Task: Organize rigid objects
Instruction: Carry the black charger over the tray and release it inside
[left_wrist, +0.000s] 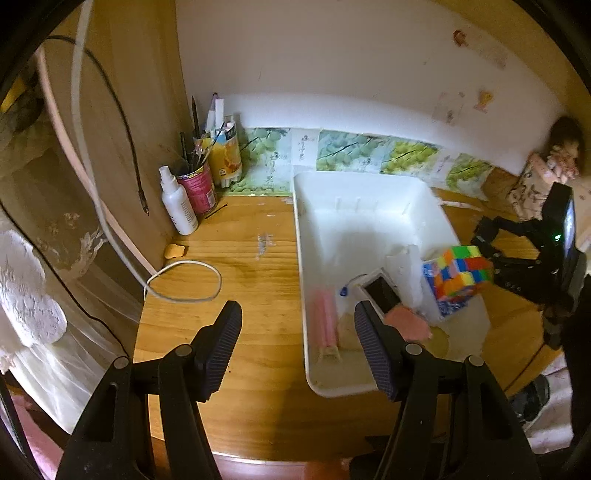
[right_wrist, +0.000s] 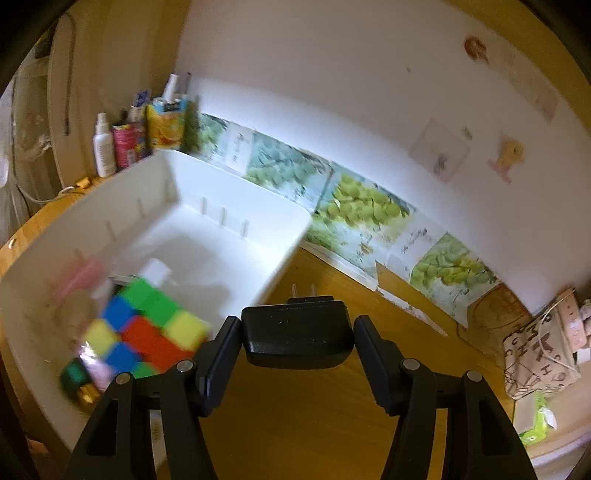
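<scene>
Two grippers near the white bin (left_wrist: 369, 192) on a wooden desk (left_wrist: 251, 258).

The left gripper (left_wrist: 297, 347), over the bin's left rim, stands wide and empty. The colour cube (left_wrist: 460, 273) lies inside the bin. The right gripper (right_wrist: 295, 354), right of the bin, clamps a black plug adapter (right_wrist: 297, 338).

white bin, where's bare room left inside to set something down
The far half of the white bin is bare up to its back wall. The near end is crowded: puzzle cube, phone, pink sticks. Outside, bare wood table lies left of it.
</scene>
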